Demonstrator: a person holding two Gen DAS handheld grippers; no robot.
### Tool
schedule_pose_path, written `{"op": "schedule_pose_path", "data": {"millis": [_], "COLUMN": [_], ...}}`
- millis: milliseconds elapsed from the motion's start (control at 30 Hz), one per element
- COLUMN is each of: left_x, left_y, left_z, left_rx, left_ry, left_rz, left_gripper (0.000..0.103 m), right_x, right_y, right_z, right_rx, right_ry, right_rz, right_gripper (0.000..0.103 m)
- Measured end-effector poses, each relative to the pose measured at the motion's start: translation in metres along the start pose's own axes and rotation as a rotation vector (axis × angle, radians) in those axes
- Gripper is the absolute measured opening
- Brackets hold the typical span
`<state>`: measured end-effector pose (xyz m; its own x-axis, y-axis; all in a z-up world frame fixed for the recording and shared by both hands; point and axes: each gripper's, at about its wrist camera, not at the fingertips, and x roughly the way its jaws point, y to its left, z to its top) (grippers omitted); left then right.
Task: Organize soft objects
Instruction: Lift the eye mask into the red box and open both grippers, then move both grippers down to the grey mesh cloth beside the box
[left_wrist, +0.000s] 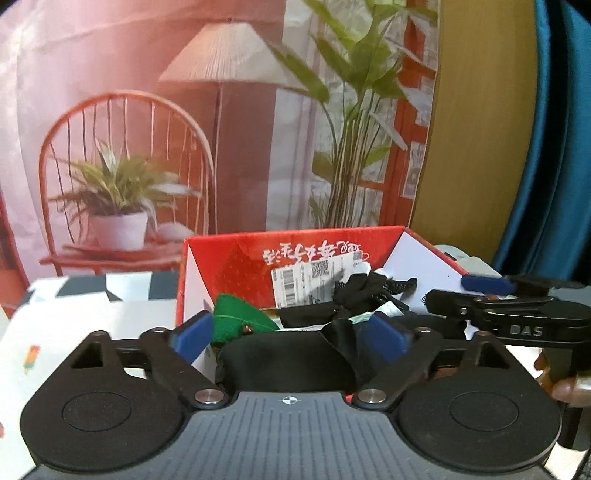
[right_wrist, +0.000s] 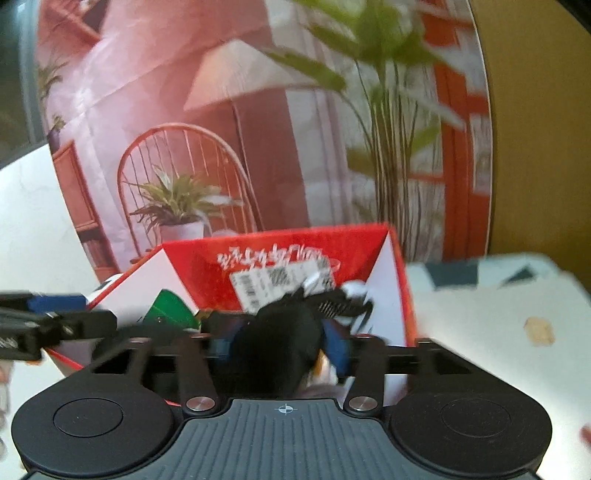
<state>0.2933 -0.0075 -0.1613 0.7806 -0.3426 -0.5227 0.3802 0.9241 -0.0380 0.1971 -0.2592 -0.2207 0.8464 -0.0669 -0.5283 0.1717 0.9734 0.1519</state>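
Both grippers sit at the near edge of the red cardboard box (left_wrist: 295, 243), and the black fabric item (left_wrist: 284, 362) lies draped over that edge and into the box. Left gripper (left_wrist: 291, 338): jaws spread wide, blue pads clear of the cloth on both sides, so it lies between them but is not pinched. Right gripper (right_wrist: 284, 343): jaws partly apart with a dark bunch of the same black fabric between the pads; the view is blurred, so contact is unclear, but they look loose rather than clamped. Deeper in the box sit more black pieces with a mesh or lace trim (left_wrist: 391, 286), tangled, and a green felt piece (left_wrist: 240, 319) on the left side. Judgement: the black fabric is light, limp and stretchy, with no stiffness, so it will sag and trail from any single grip; best taken at a bunched fold or thick hem, not a thin edge, and the mesh trim could snag. Writing: white script on the box's inner red wall, upside down from here, not readable; a white shipping label (left_wrist: 314, 280) with barcode and QR code, too small to read; "DAS" embossed on the right gripper's finger (left_wrist: 524, 317) in the left wrist view. The box sits on a white patterned tablecloth (left_wrist: 74, 325).
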Motion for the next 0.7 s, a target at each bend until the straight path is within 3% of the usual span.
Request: {"op": "schedule_pose_path", "data": {"millis": [100, 167, 433, 700], "left_x": [-0.01, -0.017, -0.048, -0.064], "left_y": [-0.004, -0.007, -0.009, 0.004], "left_z": [-0.002, -0.005, -0.036, -0.073], "left_rx": [0.034, 0.049, 0.033, -0.05], "left_ry": [-0.025, -0.047, -0.143, -0.169], "left_rz": [0.022, 0.039, 0.096, 0.118], "left_gripper": [0.101, 0.103, 0.103, 0.103], "right_x": [-0.013, -0.023, -0.052, -0.072], "right_y": [0.004, 0.005, -0.002, -0.016], "right_z": [-0.002, -0.006, -0.045, -0.087], "right_rx": [-0.049, -0.073, -0.04, 0.009], "right_ry": [-0.063, -0.107, -0.18, -0.192], "right_rz": [0.003, -0.011, -0.096, -0.123], "right_gripper": [0.085, 0.101, 0.103, 0.103]}}
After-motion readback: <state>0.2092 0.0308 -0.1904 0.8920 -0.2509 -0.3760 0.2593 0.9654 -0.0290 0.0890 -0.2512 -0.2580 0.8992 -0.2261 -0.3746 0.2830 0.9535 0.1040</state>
